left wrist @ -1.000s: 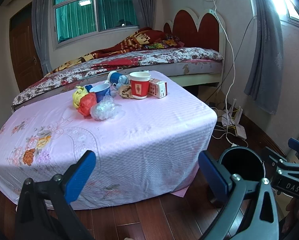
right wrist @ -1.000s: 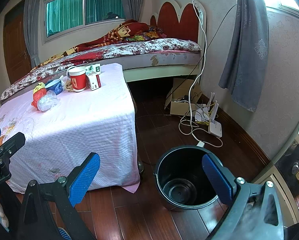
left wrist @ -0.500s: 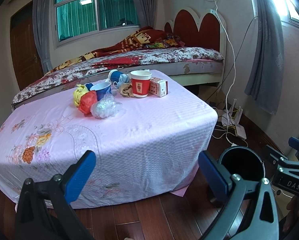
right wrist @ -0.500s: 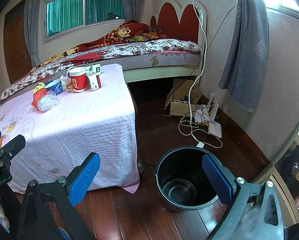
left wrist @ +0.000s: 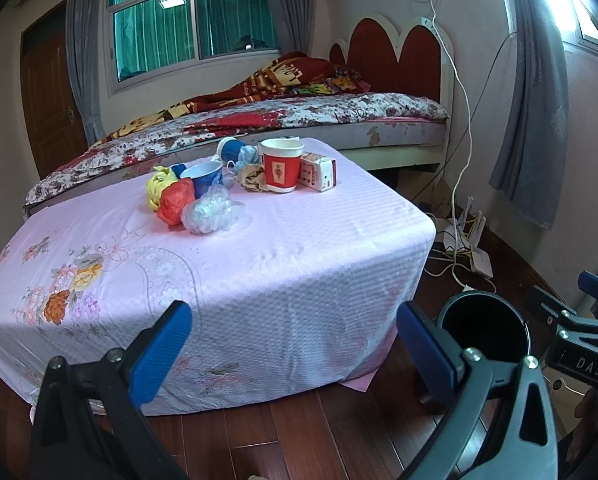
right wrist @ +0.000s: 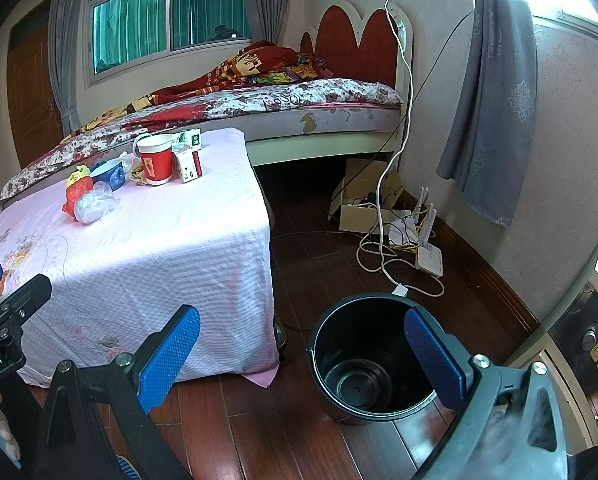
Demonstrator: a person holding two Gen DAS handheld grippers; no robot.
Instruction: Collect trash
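Apparently nothing is being collected yet: the black round plastic bucket (right wrist: 363,360) on the wooden floor is being shown bare inside, while the crumpled bags, paper cups and small carton (left wrist: 318,171) are all lying on the pink cloth-covered desk (left wrist: 259,248). Both left tongs (left wrist: 295,356) and right tongs (right wrist: 301,358) are being held wide apart, gripping nothing.

The left gripper (left wrist: 295,350) is being eased slightly closer to the table (left wrist: 227,272), and the trash pile (left wrist: 203,196) is being seen a little lower in view.
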